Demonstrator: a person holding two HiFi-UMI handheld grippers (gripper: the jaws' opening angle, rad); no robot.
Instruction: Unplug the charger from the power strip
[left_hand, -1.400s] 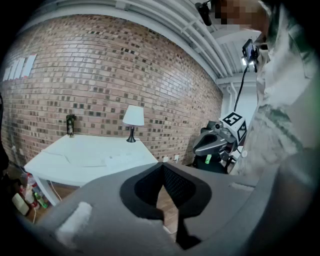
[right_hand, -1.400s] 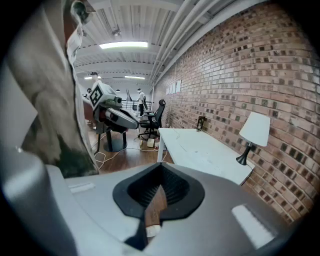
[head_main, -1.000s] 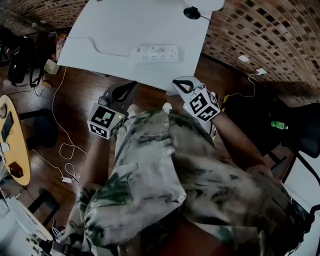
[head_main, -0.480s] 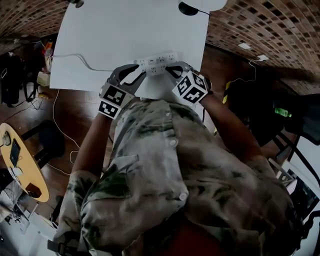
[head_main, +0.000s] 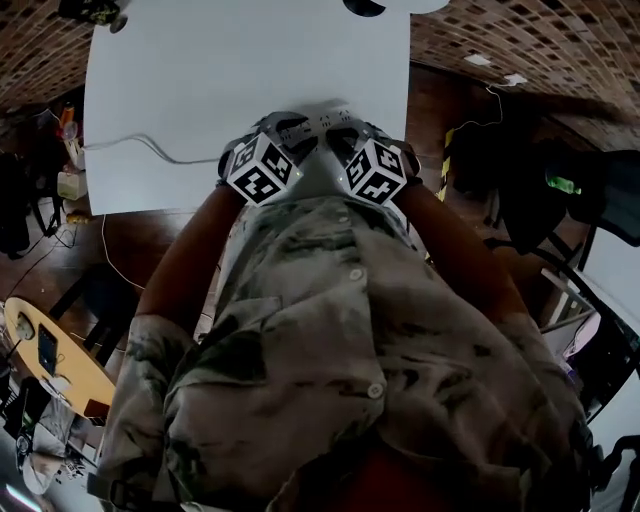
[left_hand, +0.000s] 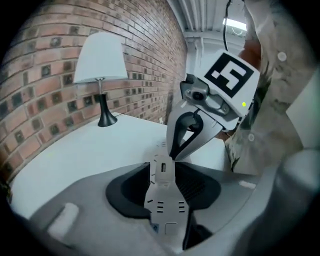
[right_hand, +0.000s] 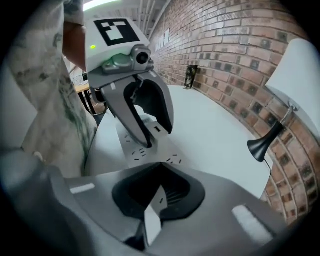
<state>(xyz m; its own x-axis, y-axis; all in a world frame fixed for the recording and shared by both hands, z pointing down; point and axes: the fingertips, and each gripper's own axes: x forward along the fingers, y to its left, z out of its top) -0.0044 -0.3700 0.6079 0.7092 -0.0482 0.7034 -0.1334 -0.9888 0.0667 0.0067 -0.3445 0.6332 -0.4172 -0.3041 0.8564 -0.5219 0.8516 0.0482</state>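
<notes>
A white power strip (head_main: 312, 122) lies on the white table (head_main: 200, 70), its cord (head_main: 150, 148) running off to the left. I see no charger plugged into it. My left gripper (head_main: 290, 130) is at the strip's left part. Its jaws are opening and straddle the strip (left_hand: 162, 192) without pressing on it. My right gripper (head_main: 342, 132) meets it from the other side. In the left gripper view the right gripper (left_hand: 175, 152) has its fingertips together, down at the strip. In the right gripper view the left gripper (right_hand: 150, 135) stands spread over the strip (right_hand: 137, 150).
A table lamp (left_hand: 100, 75) with a white shade and black base stands at the table's far edge by the brick wall (right_hand: 225, 45). A yellow round table (head_main: 50, 350) and loose cables lie on the wooden floor at left. A person's patterned shirt (head_main: 330, 340) fills the lower head view.
Both grippers came forward from over the floor at the table's near edge and dropped onto the power strip. The left gripper's jaws went from shut to wide apart.
</notes>
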